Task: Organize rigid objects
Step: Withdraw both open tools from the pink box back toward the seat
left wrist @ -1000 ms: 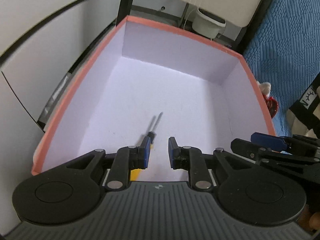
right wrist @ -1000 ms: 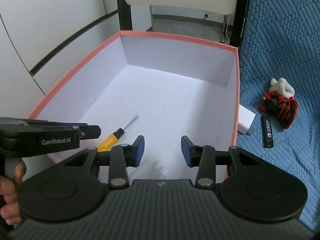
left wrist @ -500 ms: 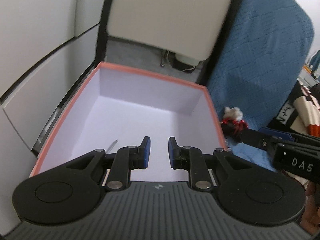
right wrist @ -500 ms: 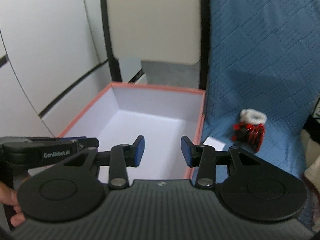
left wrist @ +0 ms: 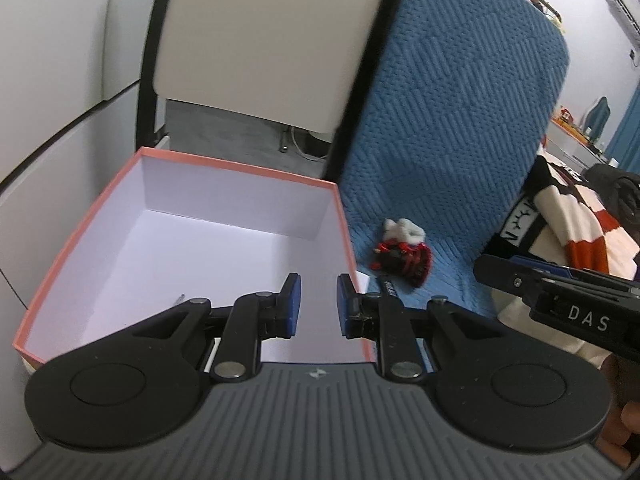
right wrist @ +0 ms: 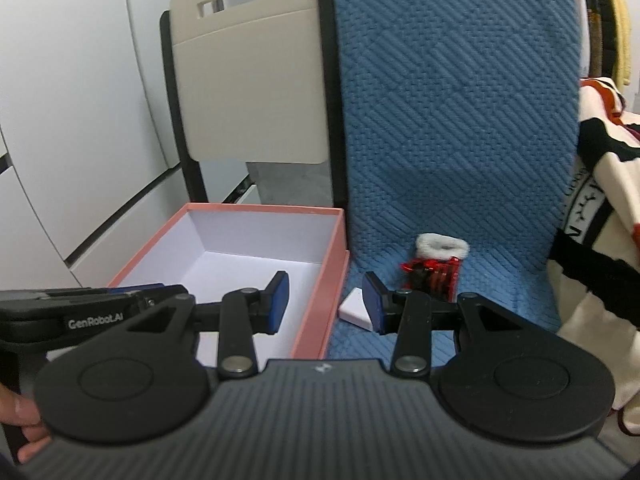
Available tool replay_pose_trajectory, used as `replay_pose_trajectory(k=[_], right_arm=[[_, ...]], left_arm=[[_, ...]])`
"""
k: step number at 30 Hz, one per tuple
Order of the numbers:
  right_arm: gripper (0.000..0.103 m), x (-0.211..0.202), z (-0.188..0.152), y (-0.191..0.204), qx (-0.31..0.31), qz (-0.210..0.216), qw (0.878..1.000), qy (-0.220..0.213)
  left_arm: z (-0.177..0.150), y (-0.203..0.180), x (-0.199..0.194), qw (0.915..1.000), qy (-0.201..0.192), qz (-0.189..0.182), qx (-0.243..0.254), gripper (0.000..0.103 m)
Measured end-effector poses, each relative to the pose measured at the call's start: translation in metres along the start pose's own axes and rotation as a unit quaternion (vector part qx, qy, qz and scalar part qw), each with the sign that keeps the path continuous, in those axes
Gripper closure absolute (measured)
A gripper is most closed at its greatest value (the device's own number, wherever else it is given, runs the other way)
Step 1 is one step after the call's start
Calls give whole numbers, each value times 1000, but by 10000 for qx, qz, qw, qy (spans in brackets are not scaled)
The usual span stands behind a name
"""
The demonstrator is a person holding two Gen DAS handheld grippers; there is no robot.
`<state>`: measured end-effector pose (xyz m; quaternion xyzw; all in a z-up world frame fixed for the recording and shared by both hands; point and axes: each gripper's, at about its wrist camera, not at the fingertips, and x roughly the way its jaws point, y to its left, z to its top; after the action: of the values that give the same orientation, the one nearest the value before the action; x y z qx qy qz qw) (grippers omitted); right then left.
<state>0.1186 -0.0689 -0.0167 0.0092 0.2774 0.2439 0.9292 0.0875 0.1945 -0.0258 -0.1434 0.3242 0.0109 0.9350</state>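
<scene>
The box [left wrist: 240, 168] is a shallow open carton with a salmon-pink rim and outer walls and a plain white inside; it sits at the left, its right wall touching the edge of the blue quilted cover [right wrist: 460, 140]. A thin metal tip [left wrist: 179, 300] peeks out from behind the left tongs on the box floor — too little of it shows to say what it belongs to. On the blue cover just right of the box lie a white block [right wrist: 354, 309], a slim black stick [left wrist: 390, 289] with pale lettering (unreadable), and a red-and-black toy [right wrist: 434, 274] with a white fluffy trim, all close together.

Most of the box floor lies bare, with its walls low all round. A beige chair back [right wrist: 248, 92] in a black frame stands behind the box, and white cabinet panels run along the left.

The left gripper [left wrist: 318, 306] hovers above the box's right front corner, tilted downward, its blue pads a narrow gap apart with nothing between them. The right gripper [right wrist: 324, 300] hangs over the box's right wall — its pads stand wider apart, also empty. Each shows at the other camera's edge.
</scene>
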Motion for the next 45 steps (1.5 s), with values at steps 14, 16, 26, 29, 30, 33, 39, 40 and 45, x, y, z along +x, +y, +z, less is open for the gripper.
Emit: replay_pose_trajectory(k=[14, 16, 26, 29, 30, 33, 39, 40, 45], right_arm=[[59, -19, -36, -46, 68, -295, 9995, 10], [59, -21, -42, -54, 106, -323, 9994, 22], [59, -26, -72, -90, 184, -526, 9984, 133], [59, -27, -80, -97, 168, -587, 9980, 150], [59, -27, -83, -100, 179, -592, 9980, 156], [59, -28, -90, -106, 207, -631, 9976, 172], [59, -26, -99, -122, 579, -658, 9960, 189], [59, -25, -99, -125, 652, -652, 9956, 177], [59, -20, -92, -139, 988, -655, 9929, 66]], left_arm=[[-43, -52, 15, 9992, 218, -305, 170, 80], [-49, -59, 18, 9990, 249, -341, 157, 80], [-74, -89, 32, 9983, 364, -385, 262, 80], [-82, -96, 37, 9980, 418, -392, 255, 80], [-84, -97, 38, 9979, 435, -396, 261, 80], [-90, -102, 41, 9976, 491, -408, 279, 80], [-92, -112, 53, 9964, 545, -437, 482, 80], [-91, -114, 56, 9961, 543, -446, 530, 80], [-83, -125, 78, 9951, 468, -411, 773, 80]])
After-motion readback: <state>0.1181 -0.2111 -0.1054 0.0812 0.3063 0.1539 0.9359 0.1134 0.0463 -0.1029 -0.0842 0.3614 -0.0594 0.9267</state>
